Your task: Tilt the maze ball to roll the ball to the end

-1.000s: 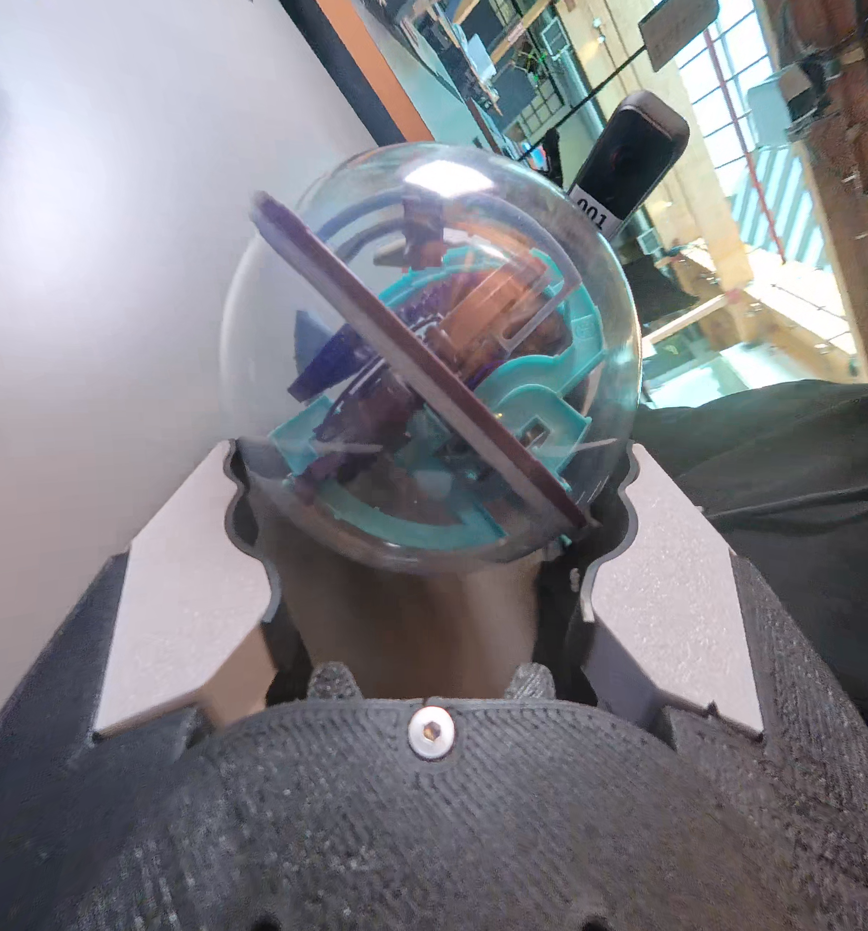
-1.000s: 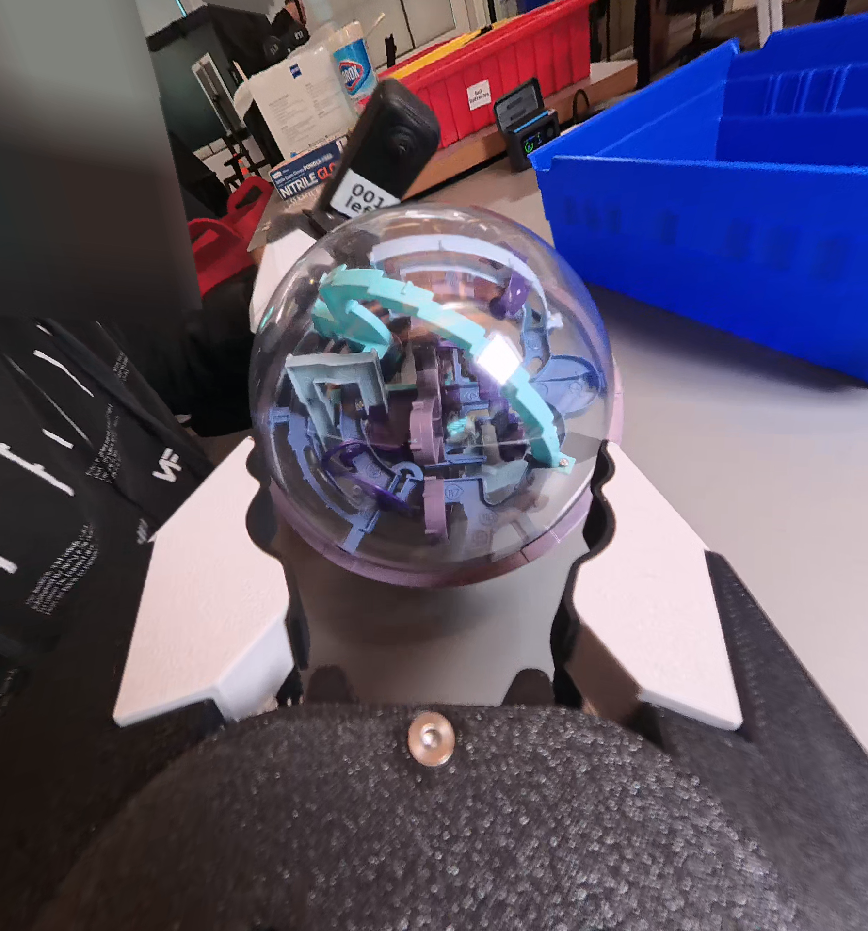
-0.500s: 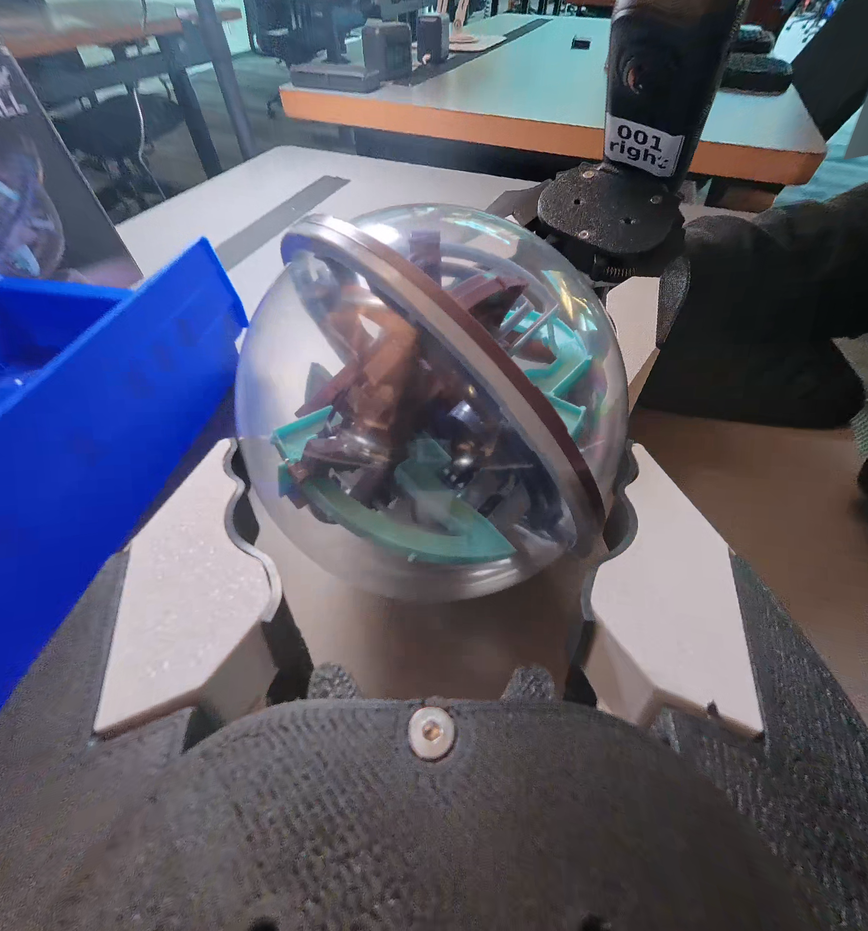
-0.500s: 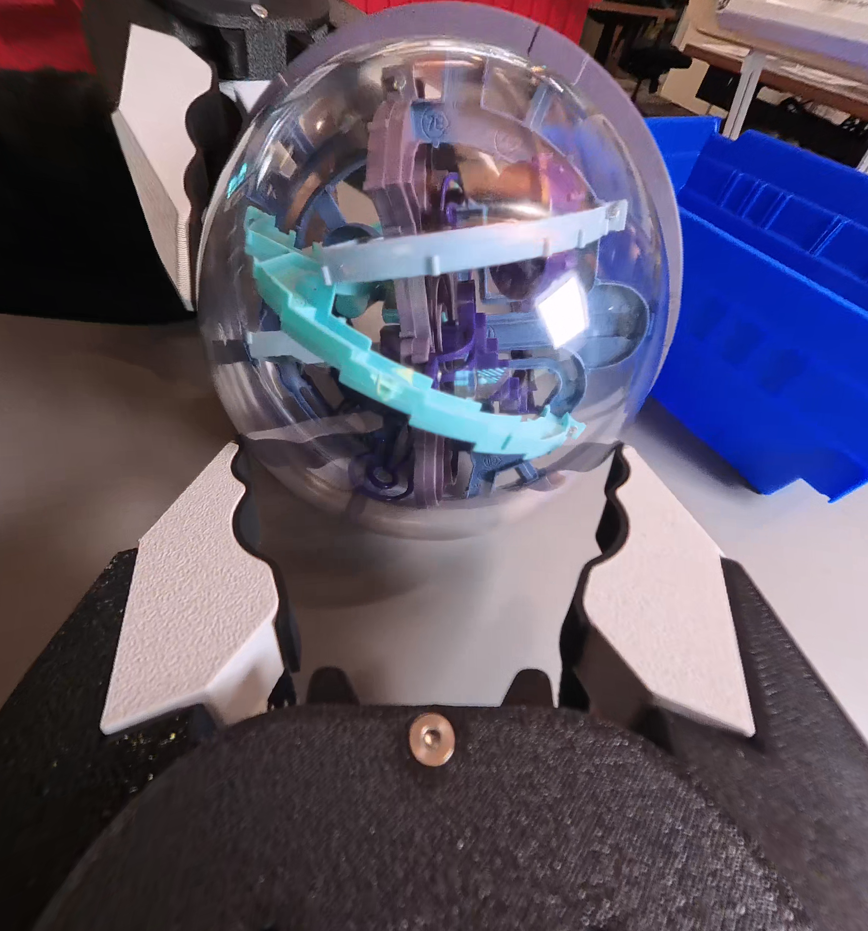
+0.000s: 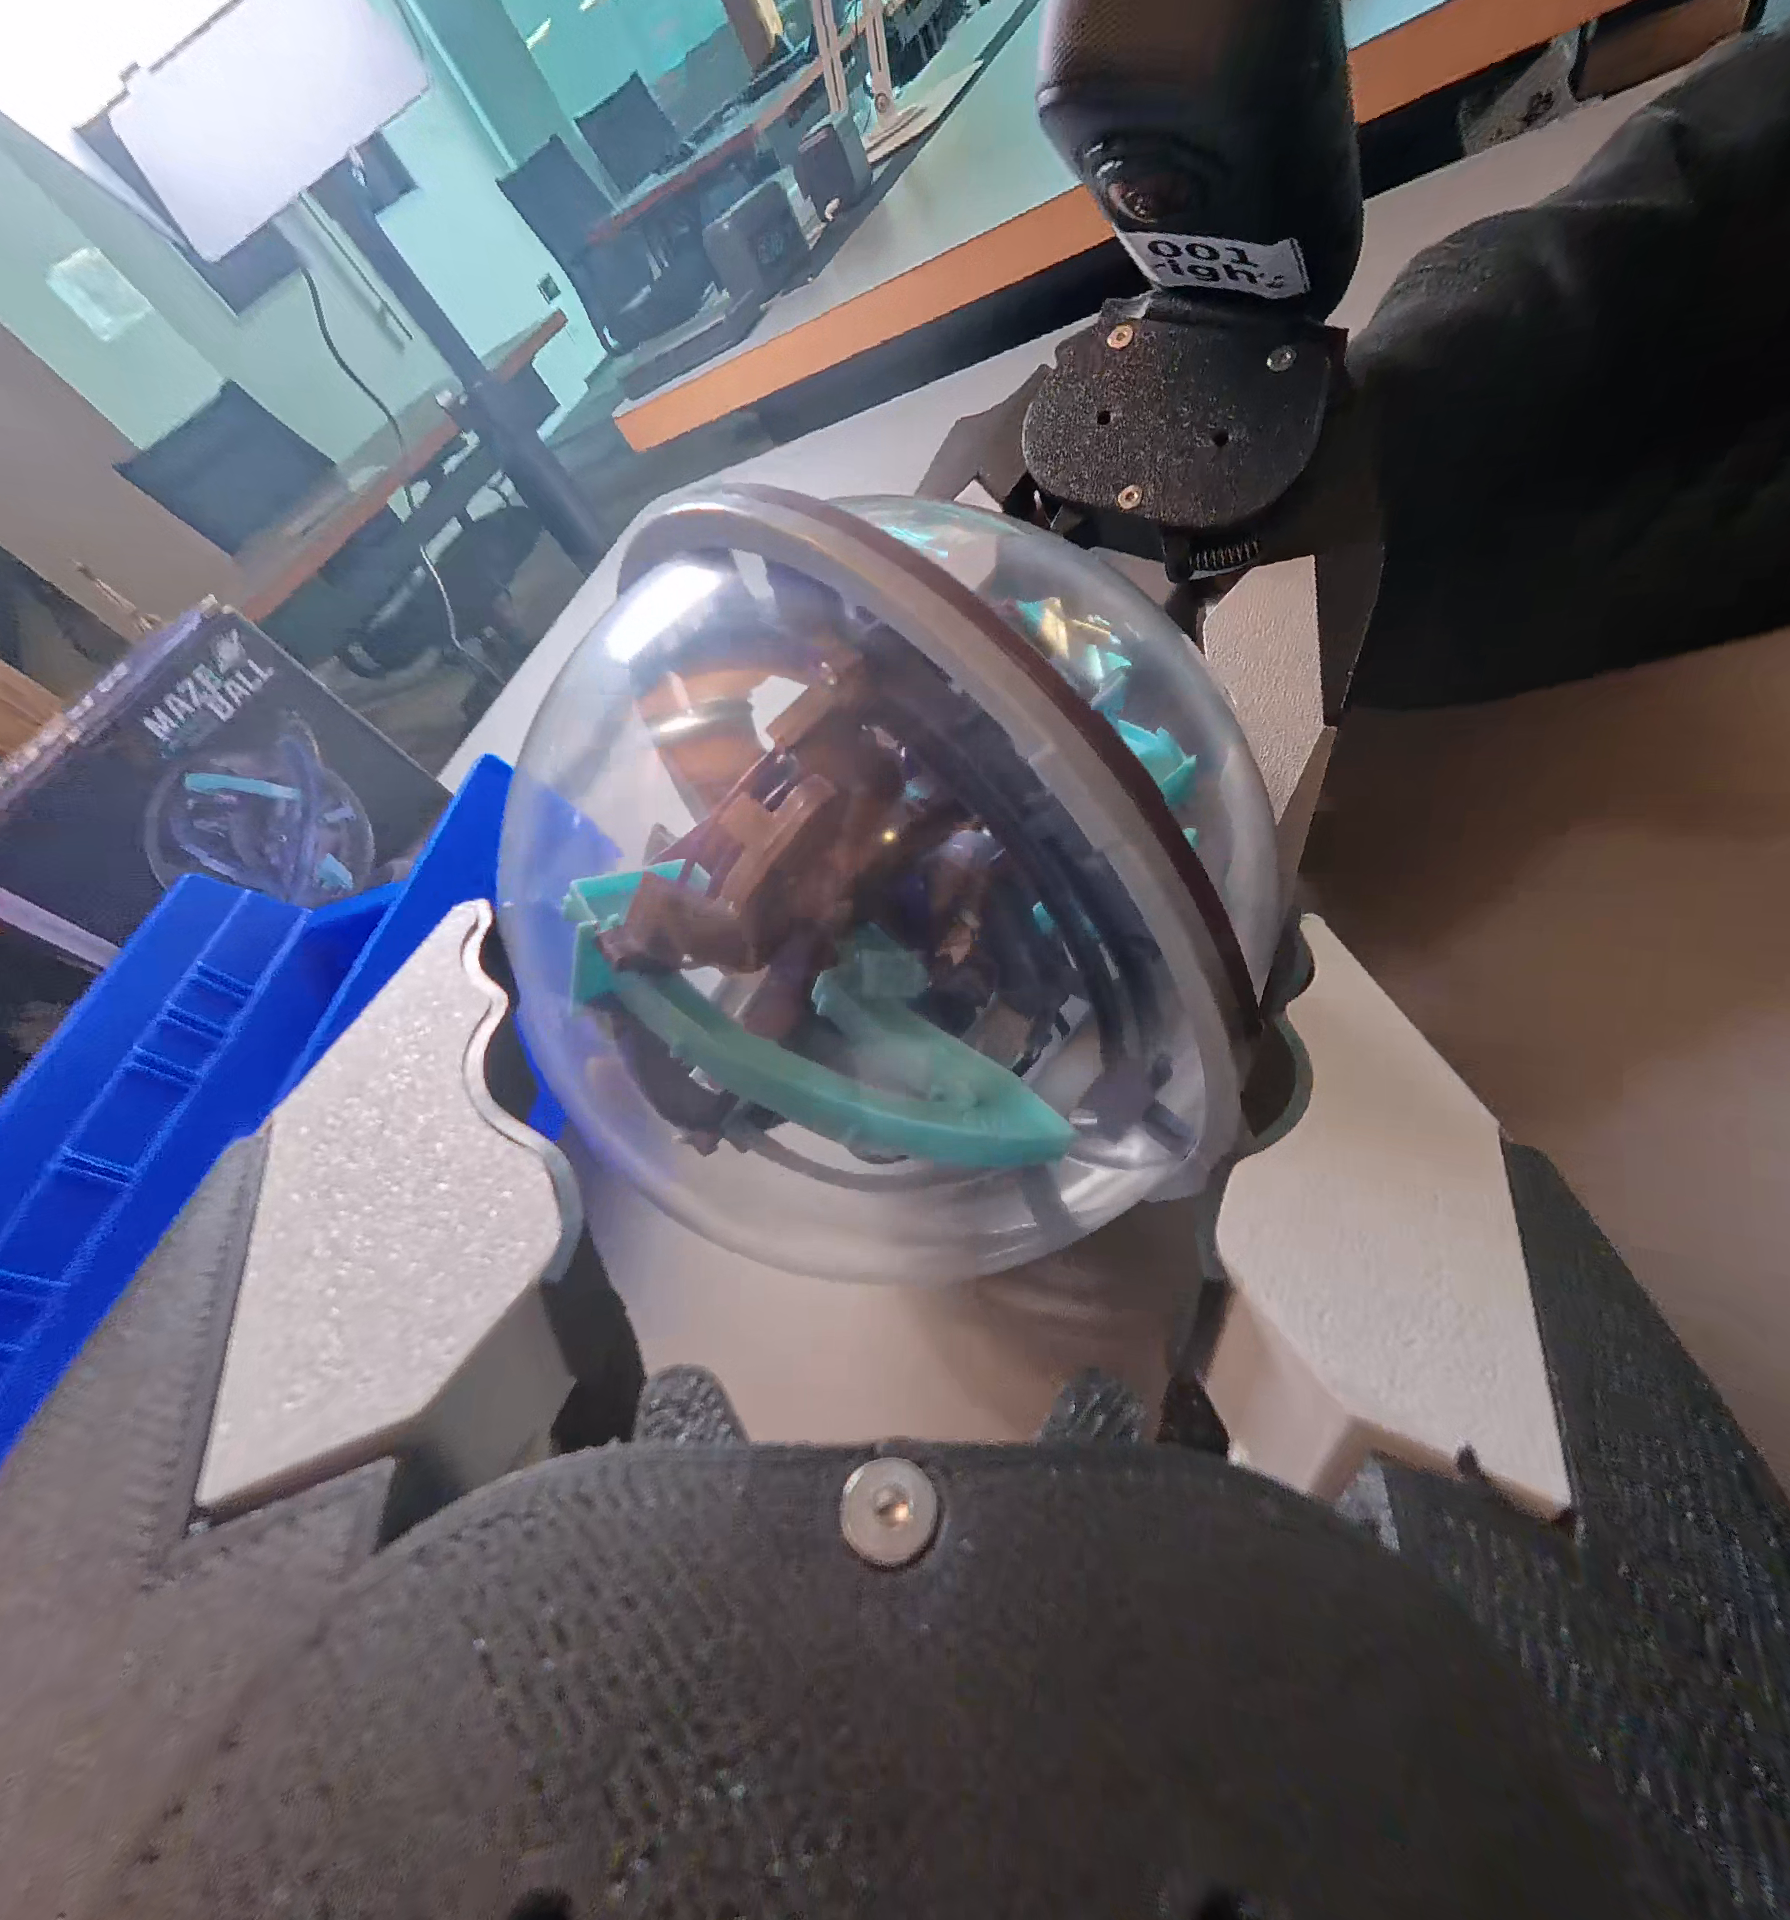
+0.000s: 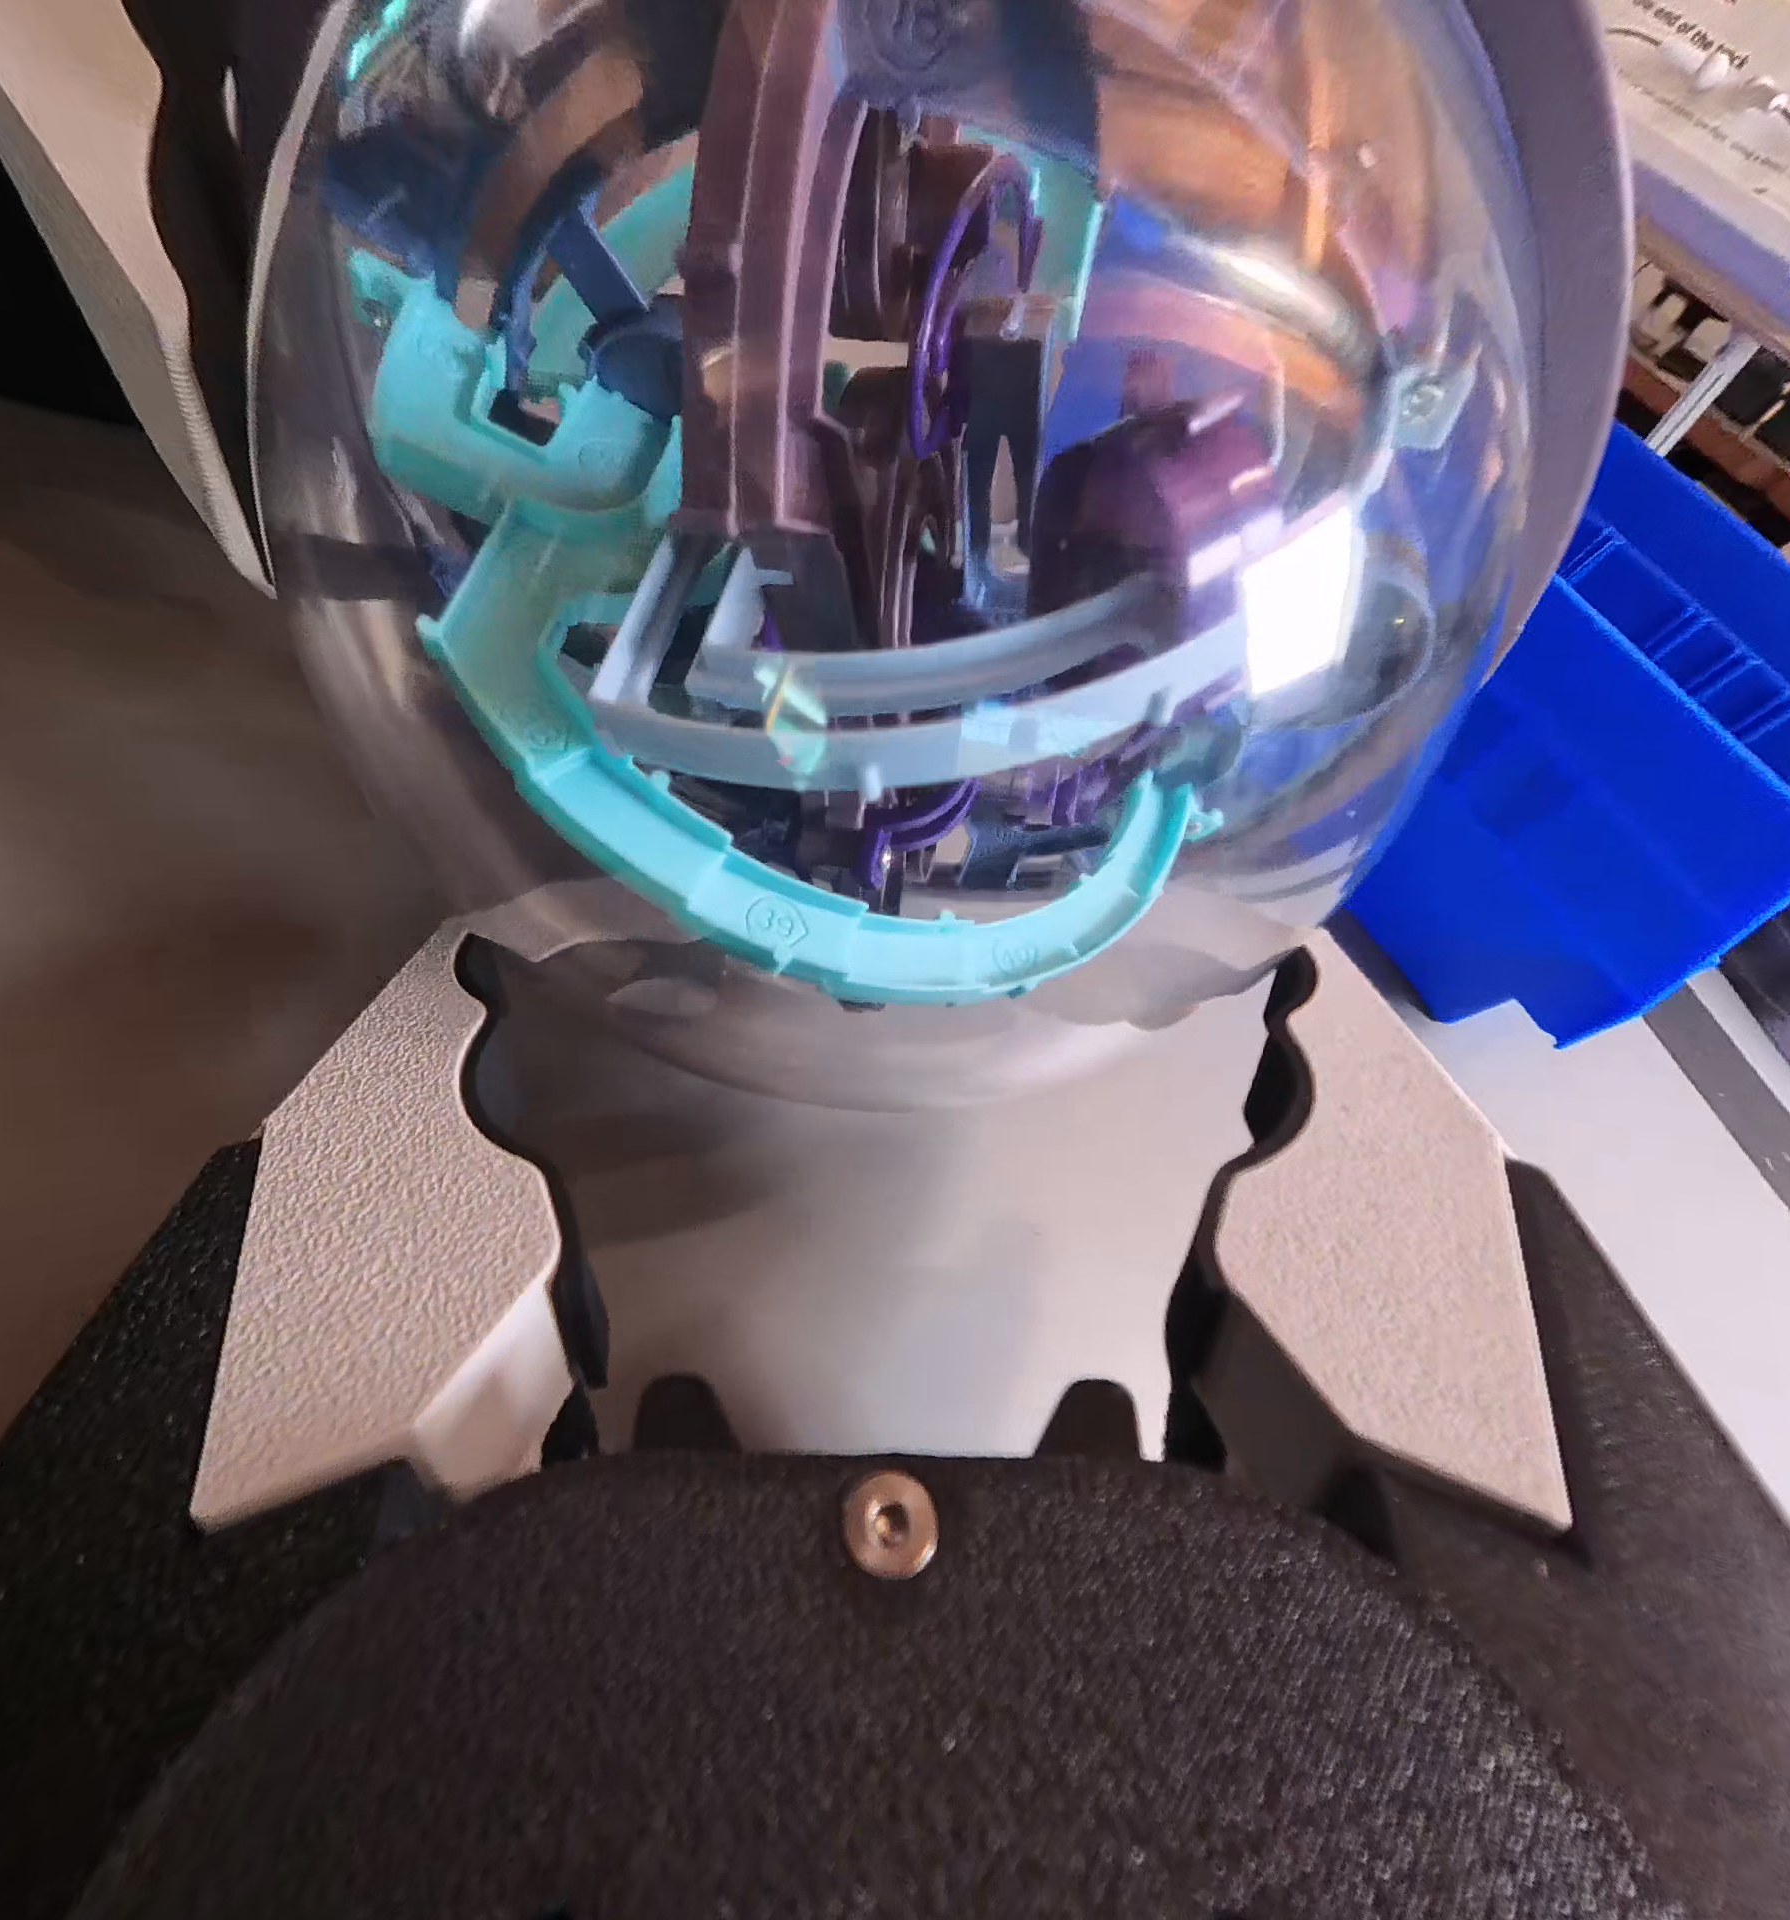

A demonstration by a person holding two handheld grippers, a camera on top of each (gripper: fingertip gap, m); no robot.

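The maze ball (image 5: 891,894) is a clear sphere with teal, brown and purple tracks inside and a dark rim around it. My left gripper (image 5: 886,997) is shut on it, a pad pressed on each side, and holds it above the table (image 5: 1597,935). In the right wrist view the ball (image 6: 922,520) fills the upper frame, tilted and blurred. My right gripper (image 6: 875,966) is spread wide at the ball's lower part and its pads do not press on it. It also shows behind the ball in the left wrist view (image 5: 1171,447). I cannot make out the small ball inside.
A blue bin (image 5: 143,1091) stands close on the left of the ball and also shows in the right wrist view (image 6: 1649,779). The maze ball's dark box (image 5: 195,790) lies behind it. A person's black sleeve (image 5: 1597,364) is at the right.
My right gripper's jaws have widened and let go of the ball. My left gripper kept its hold and swung and turned the ball, so the rim and tracks stand at a new angle.
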